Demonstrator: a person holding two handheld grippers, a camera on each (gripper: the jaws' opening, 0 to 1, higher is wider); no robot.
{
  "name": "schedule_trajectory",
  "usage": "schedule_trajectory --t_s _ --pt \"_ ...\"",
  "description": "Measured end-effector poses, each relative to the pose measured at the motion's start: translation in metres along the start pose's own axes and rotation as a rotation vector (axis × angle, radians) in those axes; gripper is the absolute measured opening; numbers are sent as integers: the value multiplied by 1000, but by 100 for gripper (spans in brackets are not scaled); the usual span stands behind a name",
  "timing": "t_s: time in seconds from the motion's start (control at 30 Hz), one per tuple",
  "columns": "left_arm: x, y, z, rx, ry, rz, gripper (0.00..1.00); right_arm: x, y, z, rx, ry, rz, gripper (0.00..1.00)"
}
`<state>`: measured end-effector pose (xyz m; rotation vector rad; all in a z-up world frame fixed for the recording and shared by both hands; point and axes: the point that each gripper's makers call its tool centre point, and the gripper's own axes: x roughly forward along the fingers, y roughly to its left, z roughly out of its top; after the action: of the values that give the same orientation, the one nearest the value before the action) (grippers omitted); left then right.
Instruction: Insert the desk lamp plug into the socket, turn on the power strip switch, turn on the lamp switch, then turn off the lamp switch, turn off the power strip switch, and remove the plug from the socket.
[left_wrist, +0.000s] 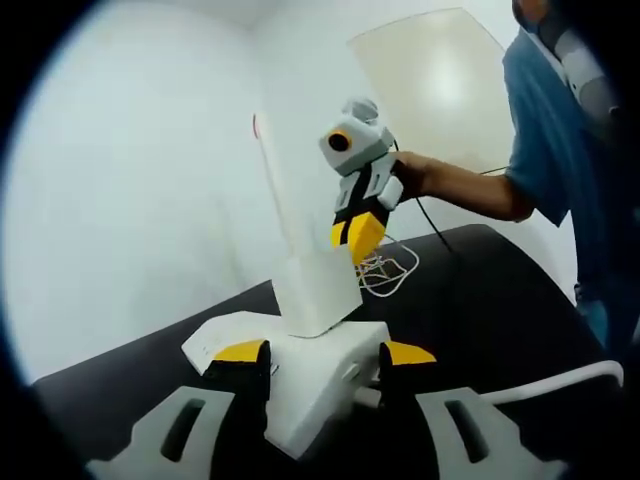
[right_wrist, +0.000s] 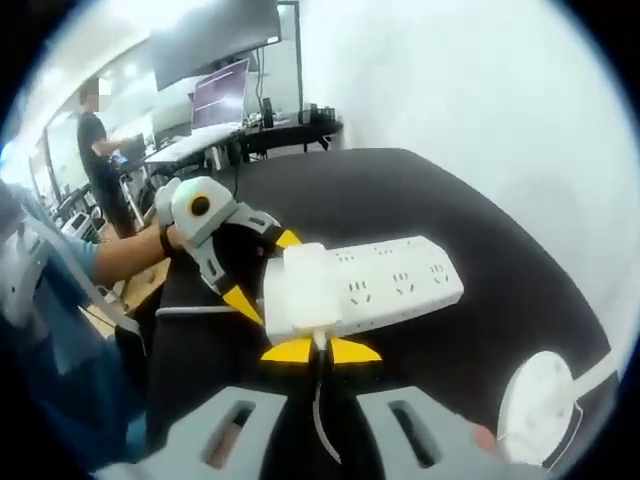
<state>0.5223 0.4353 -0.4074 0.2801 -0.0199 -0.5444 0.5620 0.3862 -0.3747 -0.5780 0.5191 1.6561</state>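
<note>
The white power strip (right_wrist: 365, 285) lies on the black table (right_wrist: 400, 190), its row of sockets facing up. At its near end sits a blocky white plug (right_wrist: 300, 290), pushed into the strip, with a thin white cord (right_wrist: 318, 400) running from it toward the camera. The right gripper (right_wrist: 320, 351) has its yellow-tipped jaws close together right under the plug, on either side of that cord; whether they pinch the cord or the plug cannot be told from here. In the left gripper view the same strip (left_wrist: 315, 375) appears end-on, and the left gripper (left_wrist: 325, 355) clamps it, one yellow tip pressed against each long side. The right gripper (left_wrist: 358, 232) comes into that view from above, tips down on the plug (left_wrist: 315, 290), held by a person's hand (left_wrist: 412, 175). In the right gripper view the left gripper (right_wrist: 262, 275) enters from the left, against the strip's end. The round white lamp base (right_wrist: 537, 405) stands on the table near the right edge, with a thicker white cable (right_wrist: 600, 375) beside it. Desks with monitors (right_wrist: 215, 70) and a person (right_wrist: 100, 150) stand in the background.
</note>
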Motion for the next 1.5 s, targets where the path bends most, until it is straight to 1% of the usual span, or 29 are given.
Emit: schedule_trajectory --t_s 0.1,0.2,0.27,0.3,0.33,0.37,0.4,0.43,0.47,0.53,0.57,0.63,0.7,0.73,0.77,0.8,0.83,0.87,0.93,0.97,1.07,1.17,1.27,1.37,1.43,1.5 --pt "0 0 0 3 -1 2 41 -1 1 3 -2 -19 5 5" --pt "0 0 -1 2 1 -2 41 0 -1 -5 16 -25 13 5" --pt "0 0 -1 3 2 -4 41 1 -2 -15 10 -13 0 5" --pt "0 0 -1 4 1 -4 41 1 -2 -14 21 -47 5 5" --pt "0 -1 -1 3 1 -4 41 1 -3 -18 39 -43 11 5" --pt "0 -1 -1 3 1 -4 41 2 -4 -22 37 -36 10 5" --pt "0 -1 -1 3 1 -4 41 4 -4 -29 51 -29 16 5" --pt "0 -2 0 5 -1 -4 41 4 -2 -26 84 -73 36 5" --pt "0 -2 0 4 0 -2 41 2 -3 -29 93 -74 38 5" --pt "0 -2 0 6 -1 -2 41 3 -1 -28 85 -75 35 5" --pt "0 -1 0 6 -1 -2 41 3 -1 -28 64 -70 28 5" --pt "-1 -1 0 5 0 -2 41 3 -1 -26 48 -57 20 6" --pt "-1 -1 0 4 1 -2 41 0 -2 -26 14 -47 28 7" --pt "-1 -1 -1 4 1 -2 41 -3 -2 -25 14 -50 33 9" --pt "-1 -1 -1 5 1 -2 41 -6 -3 -22 24 -73 47 14" --pt "-1 -1 0 4 1 -2 41 -11 -2 -15 57 -114 64 23" --pt "-1 -1 0 4 1 -3 41 -16 -2 -10 81 -140 82 27" --pt "-1 -1 0 3 0 -3 41 -21 -2 -8 86 -149 88 28" --pt "0 -1 0 3 0 -3 41 -26 -7 -4 43 -161 45 31" --pt "0 -2 0 2 0 -3 41 -27 -11 -5 21 -141 21 33" --pt "0 -3 1 1 -1 -3 41 -26 -10 -2 9 -126 13 39" --pt "1 -3 1 0 -2 -3 41 -27 -8 2 -22 -98 12 39" --pt "0 -1 0 -1 -2 -4 41 -28 -6 11 -56 -98 21 39" --pt "0 -1 0 -1 -2 -3 41 -21 -9 19 -103 -79 15 39" --pt "0 -1 0 -1 -2 -3 41 -13 -7 20 -116 -49 38 39" --pt "0 -2 0 -1 -2 -3 41 -5 2 17 -118 -10 91 39"
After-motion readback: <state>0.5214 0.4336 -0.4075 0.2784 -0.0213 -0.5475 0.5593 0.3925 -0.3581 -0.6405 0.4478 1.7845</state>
